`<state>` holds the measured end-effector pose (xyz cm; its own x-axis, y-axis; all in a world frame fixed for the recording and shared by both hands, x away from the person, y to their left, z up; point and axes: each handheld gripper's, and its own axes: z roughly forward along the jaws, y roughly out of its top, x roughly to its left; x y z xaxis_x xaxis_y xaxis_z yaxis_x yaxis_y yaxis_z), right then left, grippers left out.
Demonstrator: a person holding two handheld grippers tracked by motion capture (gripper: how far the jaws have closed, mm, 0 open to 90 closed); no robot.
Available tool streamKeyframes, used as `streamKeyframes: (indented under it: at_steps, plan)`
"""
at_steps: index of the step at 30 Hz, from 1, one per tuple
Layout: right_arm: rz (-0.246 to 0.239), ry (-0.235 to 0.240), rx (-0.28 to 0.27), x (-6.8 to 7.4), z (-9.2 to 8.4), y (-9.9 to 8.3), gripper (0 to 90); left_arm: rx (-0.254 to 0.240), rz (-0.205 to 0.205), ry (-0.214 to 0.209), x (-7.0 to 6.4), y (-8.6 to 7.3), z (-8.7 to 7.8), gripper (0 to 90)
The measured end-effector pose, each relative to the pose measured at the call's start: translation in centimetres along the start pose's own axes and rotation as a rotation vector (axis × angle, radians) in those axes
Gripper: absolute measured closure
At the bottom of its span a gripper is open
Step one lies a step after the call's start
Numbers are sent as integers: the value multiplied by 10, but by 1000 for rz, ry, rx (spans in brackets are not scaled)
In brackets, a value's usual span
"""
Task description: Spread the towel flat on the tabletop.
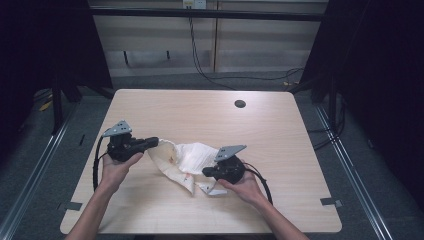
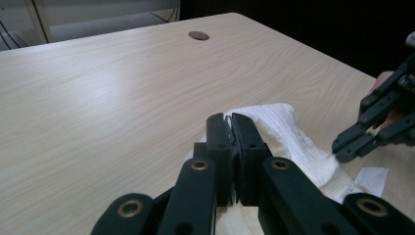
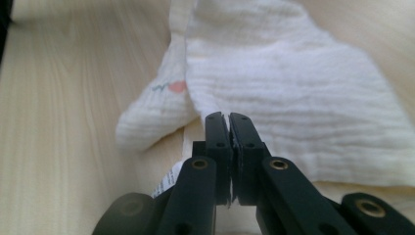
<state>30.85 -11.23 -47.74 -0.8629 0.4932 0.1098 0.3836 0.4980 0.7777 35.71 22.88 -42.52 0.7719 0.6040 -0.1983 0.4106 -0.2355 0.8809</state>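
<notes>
We see both grippers clamped on the white cloth (image 1: 182,157), which lies crumpled near the table's (image 1: 150,210) front-centre. Nearest to us, the person's right hand (image 1: 247,187) holds the right gripper (image 1: 206,172); its jaws are pressed together on the cloth's near right edge, and in the right gripper view the fabric edge is pinched between the black pads (image 3: 218,129). A small white label (image 1: 212,190) sticks out of the cloth just beside that gripper, lying flat on the wood.

A little further back on the left, the left hand (image 1: 116,169) holds the left gripper (image 1: 156,142) — clenched too, with a bit of cloth caught at the tips of its fingers (image 2: 243,128) in the left gripper view. Same view shows the right gripper (image 2: 342,149) across the cloth, touching its far side.

The cloth spans between the two grippers, bunched and folded, with a small pink and blue mark (image 3: 171,87) near one folded corner.

Further out the tabletop is bare wood up to a round cable hole (image 1: 240,104) near the far edge — well apart from the cloth. Beyond the table, a black cable (image 1: 200,65) runs down the pale wall panels (image 1: 155,40).
</notes>
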Motion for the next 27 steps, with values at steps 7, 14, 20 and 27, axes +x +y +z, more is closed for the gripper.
streamKeyframes:
  at_steps: [7, 14, 20, 27]
  plan:
    - [30, -4, -87, -7, -31, 12, 881, -14, 6, -3, -2, 4, -5, 874]
    - [64, -30, -177, -19, -65, 20, 880, -32, 34, -32, -10, 11, -9, 874]
    - [82, -81, -234, -26, -94, 27, 881, -54, 49, -45, -17, 17, -14, 874]
    - [82, -113, -282, -31, -118, 34, 881, -68, 86, -59, -30, 29, -23, 874]
